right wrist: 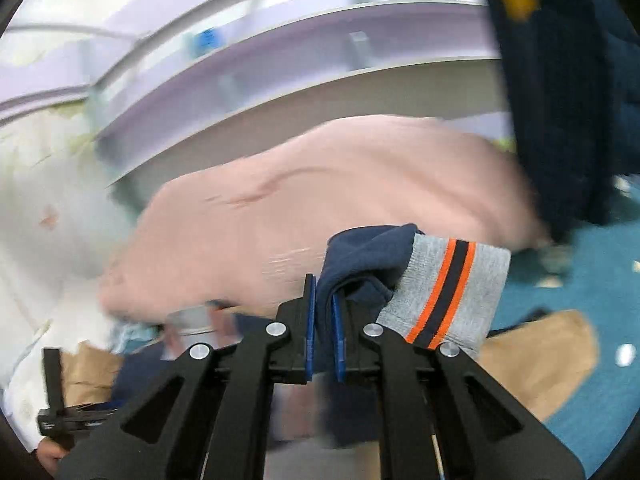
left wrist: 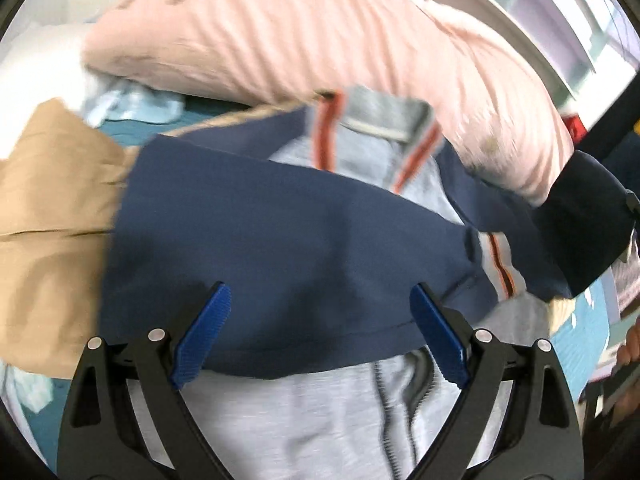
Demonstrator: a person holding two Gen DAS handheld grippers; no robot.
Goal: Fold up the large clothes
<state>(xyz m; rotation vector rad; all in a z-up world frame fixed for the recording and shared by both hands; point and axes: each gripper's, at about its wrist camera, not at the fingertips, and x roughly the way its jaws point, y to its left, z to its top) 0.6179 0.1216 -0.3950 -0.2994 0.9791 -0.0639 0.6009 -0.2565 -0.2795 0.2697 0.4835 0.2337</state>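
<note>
A navy and grey sweatshirt (left wrist: 280, 236) with orange-striped trim lies spread below my left gripper (left wrist: 320, 334). That gripper is open, its blue pads (left wrist: 204, 332) wide apart above the navy cloth, holding nothing. In the right wrist view my right gripper (right wrist: 323, 290) is shut on the navy sleeve (right wrist: 360, 256) just behind its grey cuff (right wrist: 448, 292) with orange and black stripes. The sleeve is lifted off the pile and the cuff hangs to the right of the jaws.
A pink garment (left wrist: 320, 32) is heaped behind the sweatshirt, a tan one (left wrist: 48, 220) lies to the left. All rest on a teal sheet (right wrist: 592, 280). A person's dark sleeve (left wrist: 592, 232) reaches in from the right. White shelving (right wrist: 280, 64) stands beyond.
</note>
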